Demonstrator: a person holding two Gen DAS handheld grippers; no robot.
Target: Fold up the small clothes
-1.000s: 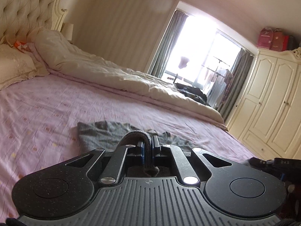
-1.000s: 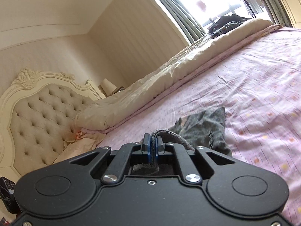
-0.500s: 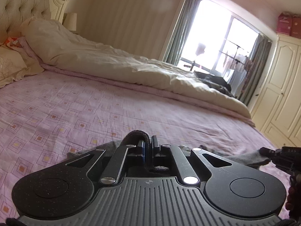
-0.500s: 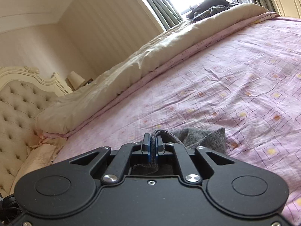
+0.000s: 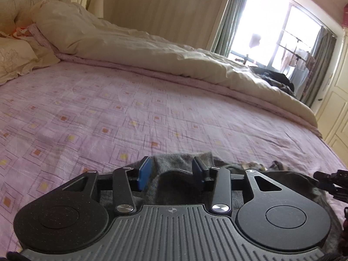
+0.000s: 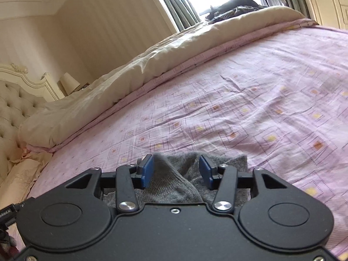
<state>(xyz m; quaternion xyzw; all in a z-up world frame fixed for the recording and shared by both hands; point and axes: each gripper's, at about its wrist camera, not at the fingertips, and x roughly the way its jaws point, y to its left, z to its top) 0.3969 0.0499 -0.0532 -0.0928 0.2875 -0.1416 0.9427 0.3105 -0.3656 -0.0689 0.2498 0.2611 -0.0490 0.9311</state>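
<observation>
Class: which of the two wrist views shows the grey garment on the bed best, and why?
The right wrist view: the grey garment is evenly lit, its knit and a folded edge clear between the open right claw. In the left wrist view the garment is shadowed, largely hidden behind the open left claw.

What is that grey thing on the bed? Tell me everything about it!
It is a small grey garment of soft, fuzzy knit cloth. It lies rumpled, with folds, on the pink patterned bedsheet. It sits between the just-opened jaws of the left gripper and right gripper, whose blue pads no longer pinch it.
</observation>
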